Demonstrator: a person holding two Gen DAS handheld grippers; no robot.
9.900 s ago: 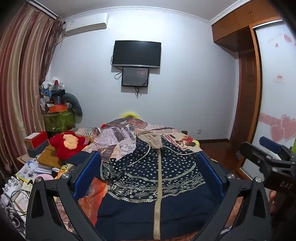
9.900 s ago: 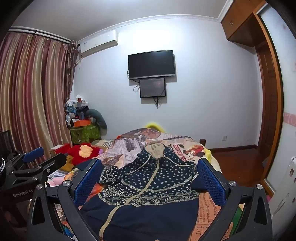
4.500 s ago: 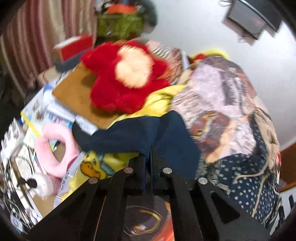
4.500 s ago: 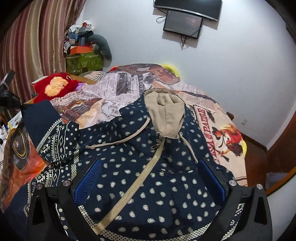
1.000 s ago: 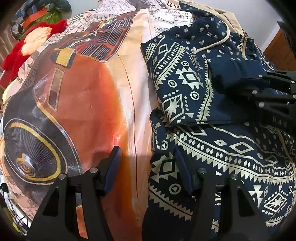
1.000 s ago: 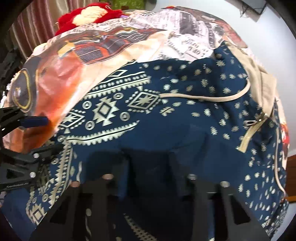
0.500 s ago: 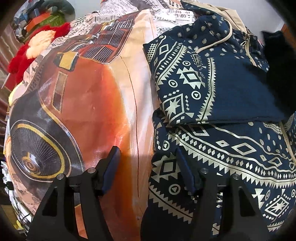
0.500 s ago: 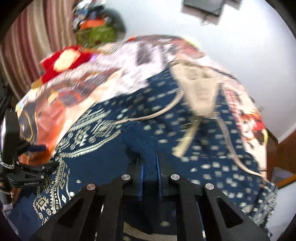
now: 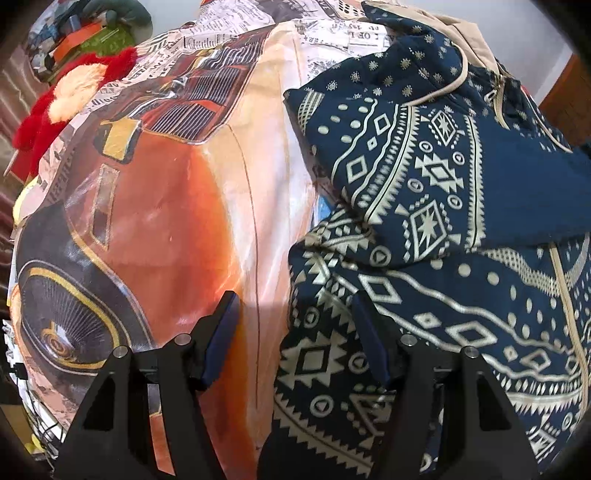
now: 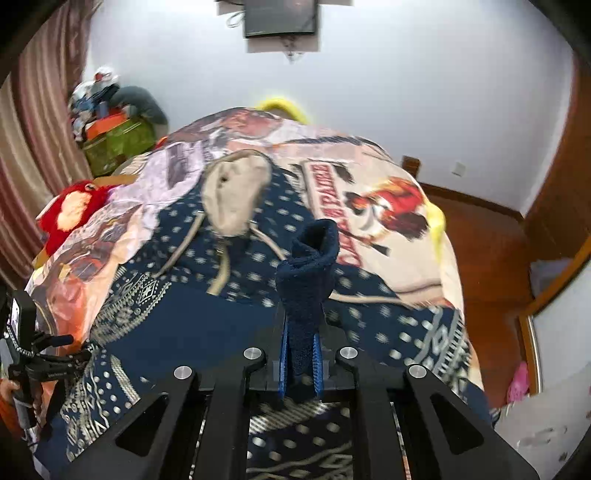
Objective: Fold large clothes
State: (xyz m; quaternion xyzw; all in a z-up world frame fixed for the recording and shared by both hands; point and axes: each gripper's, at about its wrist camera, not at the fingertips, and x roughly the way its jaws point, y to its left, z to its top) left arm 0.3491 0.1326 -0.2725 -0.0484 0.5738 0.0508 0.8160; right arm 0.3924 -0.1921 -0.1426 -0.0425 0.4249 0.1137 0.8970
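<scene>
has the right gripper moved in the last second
Yes. The right hand-held gripper, shut on the dark blue ribbed sleeve cuff, has lifted and tilted up: the wall-mounted black TV, barely visible a second ago, now sits at top centre.

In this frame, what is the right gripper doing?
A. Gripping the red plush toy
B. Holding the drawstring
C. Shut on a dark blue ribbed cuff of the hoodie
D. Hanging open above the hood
C. In the right wrist view the right gripper has its jaws closed on the ribbed sleeve cuff of the navy hoodie, which stands up from between them.
</scene>
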